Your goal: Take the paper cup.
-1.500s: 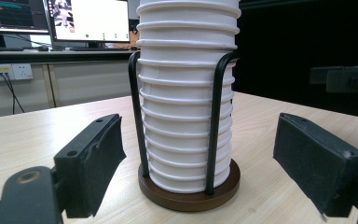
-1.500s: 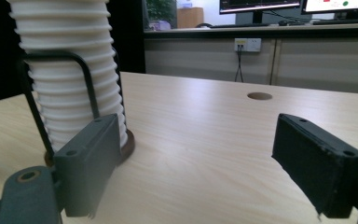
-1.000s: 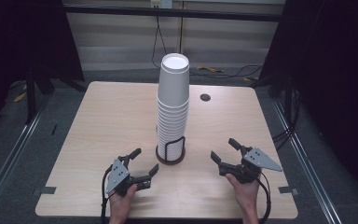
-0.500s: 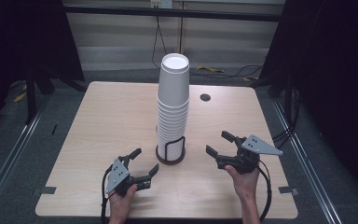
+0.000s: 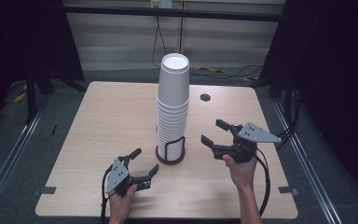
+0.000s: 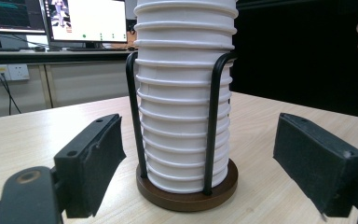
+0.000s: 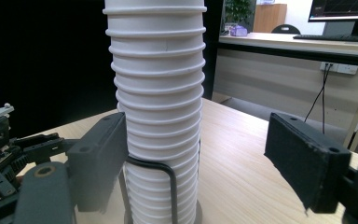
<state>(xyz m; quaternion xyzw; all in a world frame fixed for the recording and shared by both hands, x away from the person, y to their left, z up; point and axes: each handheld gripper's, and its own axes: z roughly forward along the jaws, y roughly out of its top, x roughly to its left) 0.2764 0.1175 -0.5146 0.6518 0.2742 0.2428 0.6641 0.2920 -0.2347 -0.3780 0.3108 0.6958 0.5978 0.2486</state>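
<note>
One pale wooden table (image 5: pixel 102 116) stands on a grey floor (image 5: pixel 18 140), with dark curtains at the left and right and a light wall panel at the far side. A small round cable hole (image 5: pixel 205 97) sits in the tabletop near its far edge. In the gripper views, desks with lit monitors (image 6: pixel 86 19) show behind the table.

Near the middle of the table a tall stack of white paper cups (image 5: pixel 173 105) stands upright in a black wire holder (image 5: pixel 171 150) on a round brown base.

To the near left of the holder, the left gripper (image 5: pixel 140 164) rests low by the table, jaws spread wide with nothing between them, pointed at the stack's foot. The right gripper (image 5: pixel 214 132) hovers just right of the stack, raised off the table, jaws also wide apart and empty, aimed at the cups but apart from them.
</note>
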